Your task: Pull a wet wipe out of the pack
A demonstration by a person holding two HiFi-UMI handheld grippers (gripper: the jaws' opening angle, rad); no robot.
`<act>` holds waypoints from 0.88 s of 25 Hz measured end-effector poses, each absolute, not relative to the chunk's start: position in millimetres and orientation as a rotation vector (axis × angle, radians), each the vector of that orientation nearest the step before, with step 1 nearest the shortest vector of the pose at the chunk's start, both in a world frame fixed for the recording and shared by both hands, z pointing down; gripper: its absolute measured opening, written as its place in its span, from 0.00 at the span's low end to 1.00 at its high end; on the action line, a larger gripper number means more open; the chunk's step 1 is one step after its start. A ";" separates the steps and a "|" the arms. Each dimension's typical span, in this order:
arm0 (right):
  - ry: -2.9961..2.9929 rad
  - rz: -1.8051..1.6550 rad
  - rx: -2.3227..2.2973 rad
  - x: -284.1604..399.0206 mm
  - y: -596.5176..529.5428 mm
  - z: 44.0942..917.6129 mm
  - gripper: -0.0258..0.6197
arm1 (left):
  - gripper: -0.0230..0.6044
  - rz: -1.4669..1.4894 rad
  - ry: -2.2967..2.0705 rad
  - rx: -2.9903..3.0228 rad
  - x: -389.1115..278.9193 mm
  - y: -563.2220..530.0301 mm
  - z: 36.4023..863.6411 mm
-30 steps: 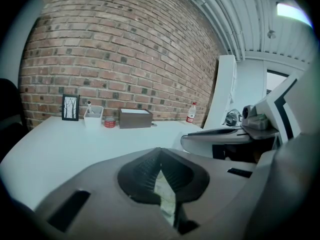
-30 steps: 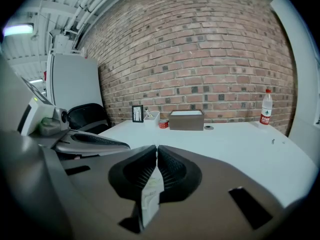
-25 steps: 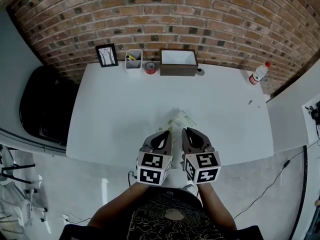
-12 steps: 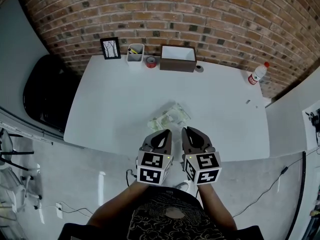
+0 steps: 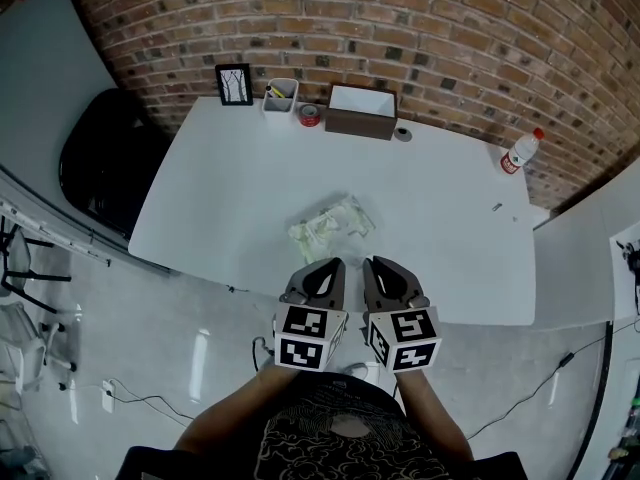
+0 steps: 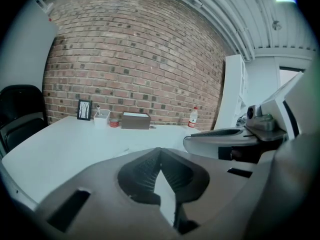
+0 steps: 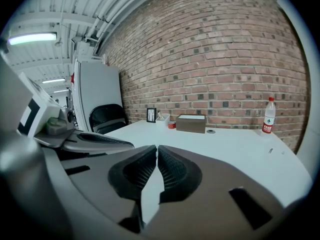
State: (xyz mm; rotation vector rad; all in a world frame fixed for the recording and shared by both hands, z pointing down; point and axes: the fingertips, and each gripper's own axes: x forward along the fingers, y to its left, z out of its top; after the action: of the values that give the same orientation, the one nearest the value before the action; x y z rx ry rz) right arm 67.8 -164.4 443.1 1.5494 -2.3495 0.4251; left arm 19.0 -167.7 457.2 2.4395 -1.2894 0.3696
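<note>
**Head view.** The wet wipe pack [image 5: 328,226] lies on the white desk [image 5: 220,168] near its front edge. It is at 11 o'clock from my two tools and just apart from their tips. My left hand-held gripper [image 5: 328,266] and right hand-held gripper [image 5: 374,264] sit side by side over the desk edge. Neither touches the pack. The pack appears to be a crumpled, pale film pouch, and I cannot make out its opening from here.

**Left gripper view.** The jaws are clenched, ribbed pads meeting at the tips, with nothing between them. The pack is out of sight below the jaw bodies.

**Right gripper view.** These jaws are also clenched and empty. The pack does not show here either.

**Handling assessment.**
- I expect the pack to be light and soft, with a slippery film. It will probably slide or lift if pulled without restraint.
- One hand-held gripper should press the pack body flat at its far end.
- The other should pinch the exposed fold of the wipe at the opening. A damp sheet is limp and tears easily, so the bite should be broad.
</note>
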 end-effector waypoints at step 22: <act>-2.402 0.353 1.471 101.1 -116.1 441.3 0.07 | 0.05 0.319 -1.368 2.422 61.4 -123.2 450.3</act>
State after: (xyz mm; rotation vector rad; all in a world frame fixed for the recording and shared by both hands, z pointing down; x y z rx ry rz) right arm 101.1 -116.1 441.3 1.4712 -2.4024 0.3525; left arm 61.4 -123.2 450.3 2.4222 -1.3676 0.3194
